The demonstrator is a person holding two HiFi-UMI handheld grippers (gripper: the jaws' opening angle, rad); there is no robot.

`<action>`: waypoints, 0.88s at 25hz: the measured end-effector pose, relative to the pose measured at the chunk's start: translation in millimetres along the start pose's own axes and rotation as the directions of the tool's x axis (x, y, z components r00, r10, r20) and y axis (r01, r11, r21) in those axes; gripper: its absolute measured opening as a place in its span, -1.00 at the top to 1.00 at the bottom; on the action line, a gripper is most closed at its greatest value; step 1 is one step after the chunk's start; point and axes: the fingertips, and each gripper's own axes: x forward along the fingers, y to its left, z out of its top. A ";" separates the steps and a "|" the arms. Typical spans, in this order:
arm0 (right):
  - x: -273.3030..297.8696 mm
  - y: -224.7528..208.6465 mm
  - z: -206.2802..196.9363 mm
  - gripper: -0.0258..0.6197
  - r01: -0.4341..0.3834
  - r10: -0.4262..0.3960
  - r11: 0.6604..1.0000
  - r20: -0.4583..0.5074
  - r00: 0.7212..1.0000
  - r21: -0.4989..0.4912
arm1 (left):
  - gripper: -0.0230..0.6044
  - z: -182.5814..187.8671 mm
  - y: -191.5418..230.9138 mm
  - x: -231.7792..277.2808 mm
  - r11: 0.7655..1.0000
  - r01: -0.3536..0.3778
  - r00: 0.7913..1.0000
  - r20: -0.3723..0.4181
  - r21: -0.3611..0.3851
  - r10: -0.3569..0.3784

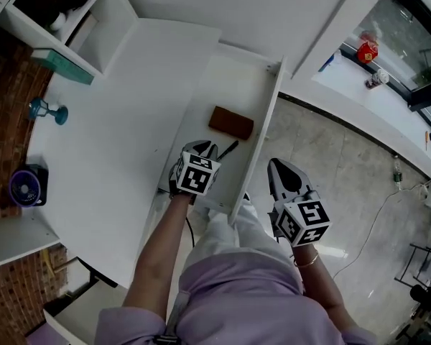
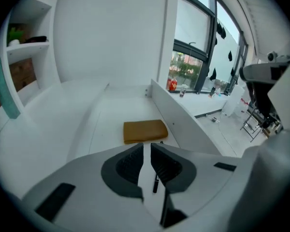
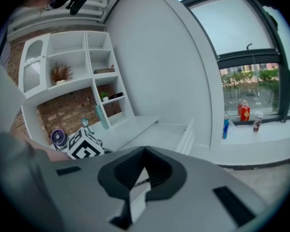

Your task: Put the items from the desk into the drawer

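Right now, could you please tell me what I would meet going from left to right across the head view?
Purple fan → teal ornament → left hand-held gripper → brown pad → right hand-held gripper → red container on the sill.

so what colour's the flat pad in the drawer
Flat pad is mustard brown; left gripper view shows best.

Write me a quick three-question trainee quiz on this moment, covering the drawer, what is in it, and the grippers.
1. True or false: the drawer is shut.
2. How many items show inside the drawer? A none, B two, C five.
3. Fill in: the ___ gripper hangs over the drawer.

Key
1. False: it stands pulled out.
2. B: a brown pad and a black pen.
3. Left: the left gripper looks down at the pad and pen.
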 end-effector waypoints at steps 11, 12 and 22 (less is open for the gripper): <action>9.2 24.7 6.6 0.91 -0.084 0.084 0.995 0.003 0.996 -0.058 | 0.86 19.1 22.6 -81.5 0.984 -0.121 0.973 0.183 -0.130 0.144; 9.8 27.4 7.3 0.91 -0.090 0.090 0.994 0.003 0.996 -0.062 | 0.86 19.3 24.1 -88.4 0.981 -0.127 0.968 0.198 -0.146 0.155; 20.6 56.7 14.0 0.91 -0.166 0.166 0.979 -0.006 0.986 -0.117 | 0.92 16.7 46.3 -157.7 0.935 -0.209 0.900 0.318 -0.285 0.299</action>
